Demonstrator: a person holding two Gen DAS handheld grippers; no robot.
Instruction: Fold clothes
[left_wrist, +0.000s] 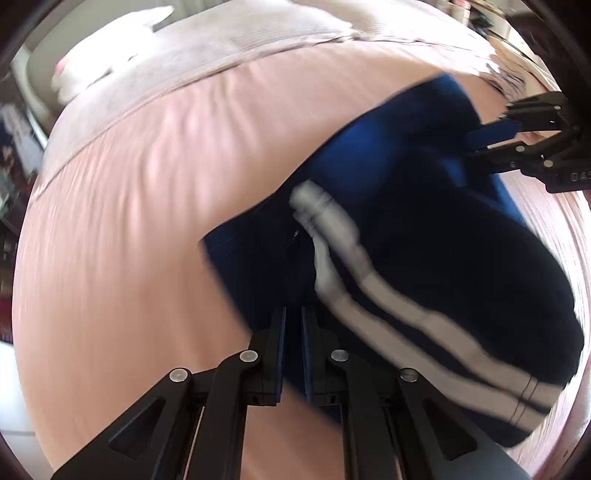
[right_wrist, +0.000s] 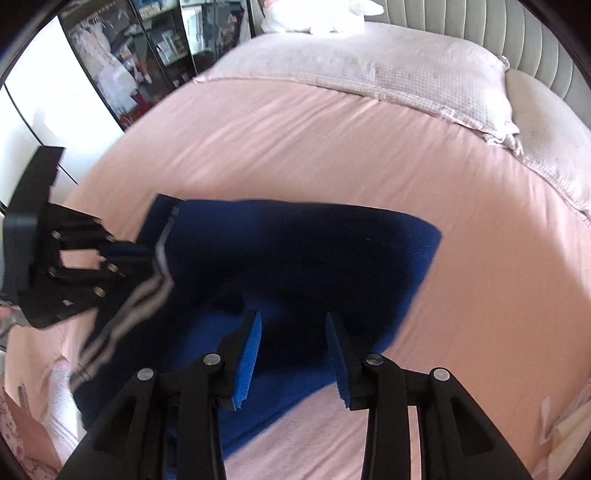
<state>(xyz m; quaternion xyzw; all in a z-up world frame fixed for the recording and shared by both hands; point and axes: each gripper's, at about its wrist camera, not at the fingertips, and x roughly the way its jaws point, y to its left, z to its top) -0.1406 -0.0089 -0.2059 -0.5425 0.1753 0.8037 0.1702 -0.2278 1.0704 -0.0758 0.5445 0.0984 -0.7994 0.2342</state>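
A dark blue garment (left_wrist: 424, 240) with white side stripes (left_wrist: 388, 306) lies crumpled on the pink bed sheet (left_wrist: 129, 221). My left gripper (left_wrist: 293, 312) is shut on the garment's edge, close to the stripes. The right wrist view shows the same grip from the side, with the left gripper (right_wrist: 151, 254) pinching the striped edge of the garment (right_wrist: 295, 251). My right gripper (right_wrist: 292, 315) stands open just over the garment's near part, and its blue pads (right_wrist: 251, 350) touch no cloth. From the left wrist view, the right gripper (left_wrist: 472, 144) reaches in over the garment's far corner.
Pale pillows (right_wrist: 424, 77) lie along the padded headboard (right_wrist: 480, 22) at the bed's far end. A white soft thing (right_wrist: 317, 14) sits behind them. A glass-fronted cabinet (right_wrist: 129, 62) with clothes stands beyond the bed's left side. The pink sheet (right_wrist: 332, 147) spreads wide around the garment.
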